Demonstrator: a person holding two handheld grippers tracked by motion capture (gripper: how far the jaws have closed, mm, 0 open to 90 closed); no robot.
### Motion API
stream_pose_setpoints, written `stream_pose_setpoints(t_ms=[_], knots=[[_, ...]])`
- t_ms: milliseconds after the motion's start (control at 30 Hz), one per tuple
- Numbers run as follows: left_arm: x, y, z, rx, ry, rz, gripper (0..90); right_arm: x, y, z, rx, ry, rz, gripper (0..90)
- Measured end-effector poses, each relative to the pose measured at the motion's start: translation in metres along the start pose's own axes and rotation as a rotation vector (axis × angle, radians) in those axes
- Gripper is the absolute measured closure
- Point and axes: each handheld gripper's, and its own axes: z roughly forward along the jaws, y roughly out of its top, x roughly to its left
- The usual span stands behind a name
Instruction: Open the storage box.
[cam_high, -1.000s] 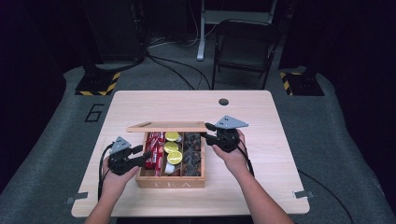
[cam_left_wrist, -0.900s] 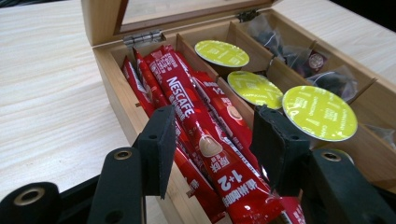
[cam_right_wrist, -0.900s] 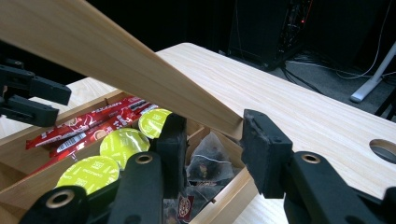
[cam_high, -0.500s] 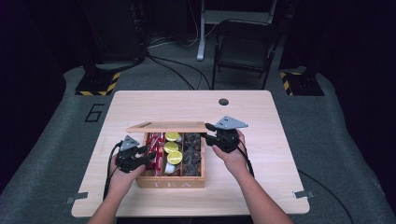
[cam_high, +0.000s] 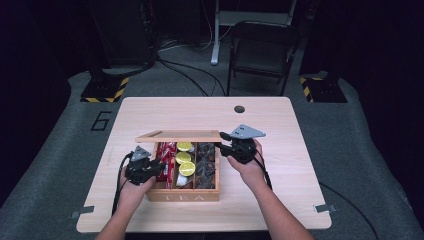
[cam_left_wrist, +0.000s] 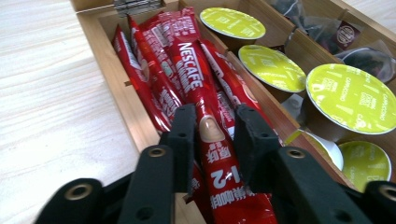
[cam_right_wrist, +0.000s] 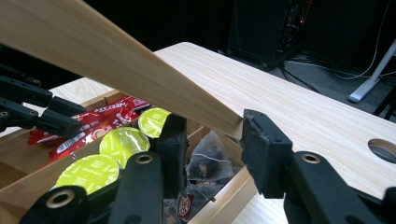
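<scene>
The wooden box (cam_high: 182, 192) sat near my edge of the table (cam_high: 280, 125), its front wall stamped with the word TEA and its hinged lid (cam_high: 177, 135) raised at the back. Inside, it was split into three lanes. The left lane held a heap of glossy red coffee sticks (cam_left_wrist: 187, 79), long and thin, with NESCAFE in white letters and a picture of a cup on each; there was more white print I couldn't read properly. The middle lane held round capsules with lime-green foil tops (cam_left_wrist: 351, 97); one carried the word CAPPUCCINO in tiny letters. The right lane held clear pyramid tea bags (cam_right_wrist: 208, 158) with dark leaves and small maroon tags.

My left tongs (cam_left_wrist: 212, 128) were down in the left lane, their jaws standing either side of the topmost red stick, with a small gap on each side of it rather than a squeeze. In the high view they lay over the box's left wall, in my left hand (cam_high: 131, 192).

My right tongs (cam_right_wrist: 210, 135) were at the lid's right end, the jaws set on either side of its thin edge; whether they actually pinched it I couldn't tell. Below them lay the tea bags.
</scene>
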Motion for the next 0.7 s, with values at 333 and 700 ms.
stream_pose_setpoints(t_ms=[333,700], knots=[[0.002,0.000,-0.006,-0.022,0.015,-0.042,82.1,0.000,0.000,-0.001,-0.007,0.004,-0.002,60.4],[0.007,0.001,-0.015,-0.057,0.020,-0.082,83.5,0.000,0.000,0.000,-0.009,0.003,-0.003,60.4]])
